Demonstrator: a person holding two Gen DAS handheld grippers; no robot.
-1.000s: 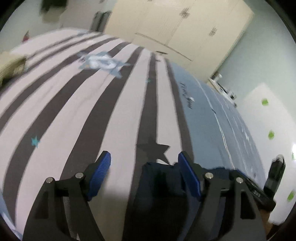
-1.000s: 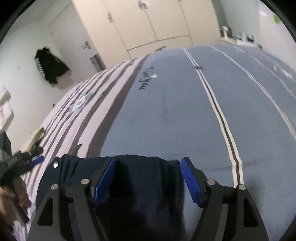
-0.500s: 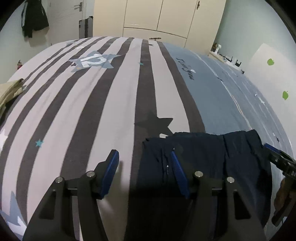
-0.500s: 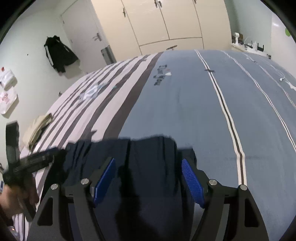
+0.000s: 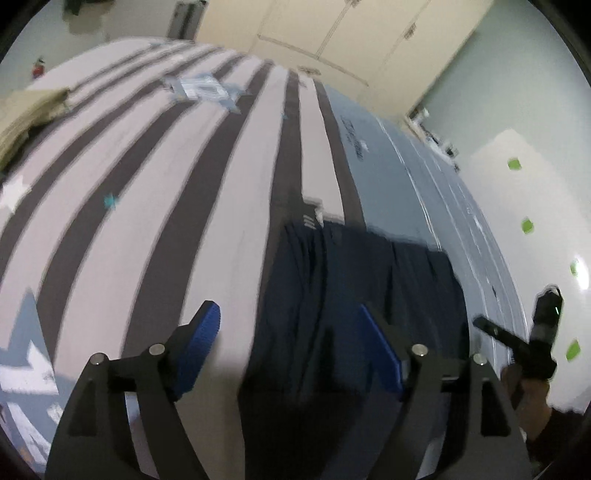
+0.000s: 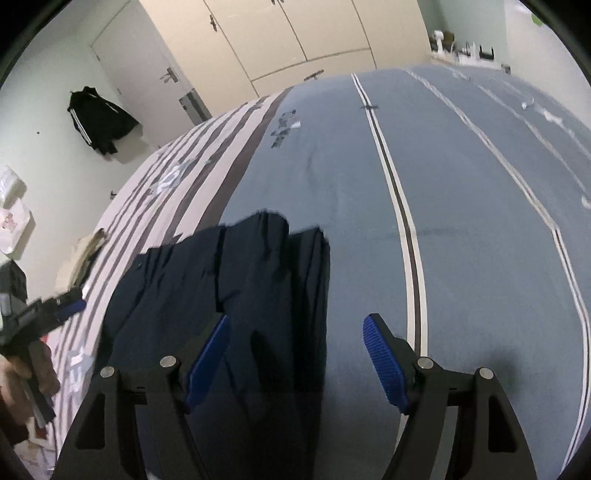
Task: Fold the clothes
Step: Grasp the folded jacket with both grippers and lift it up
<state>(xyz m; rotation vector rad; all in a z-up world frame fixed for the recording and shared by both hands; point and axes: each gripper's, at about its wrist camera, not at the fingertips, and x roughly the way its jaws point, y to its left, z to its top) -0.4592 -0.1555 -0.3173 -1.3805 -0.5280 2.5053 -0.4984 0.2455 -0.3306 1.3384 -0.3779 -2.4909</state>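
A dark navy garment (image 5: 354,295) lies spread flat on the bed, across the edge where the striped part meets the blue-grey part; it also shows in the right wrist view (image 6: 229,295). My left gripper (image 5: 291,339) is open above the garment's left side, its left finger over the striped cover. My right gripper (image 6: 295,350) is open above the garment's right edge, its right finger over bare blue-grey cover. Neither holds anything. The right gripper also appears at the left wrist view's right edge (image 5: 517,339), and the left gripper at the right wrist view's left edge (image 6: 48,314).
The bed cover (image 5: 147,206) has pink and dark stripes with stars on the left, and is blue-grey with thin lines (image 6: 461,206) on the right. A beige folded cloth (image 5: 26,110) lies at the far left. Cream wardrobes (image 6: 295,33) and a hanging black jacket (image 6: 99,122) stand beyond.
Both grippers have pulled back and up from the garment, staying open. More of the garment now shows, lying flat on the bed. The left view has tilted and is blurred.
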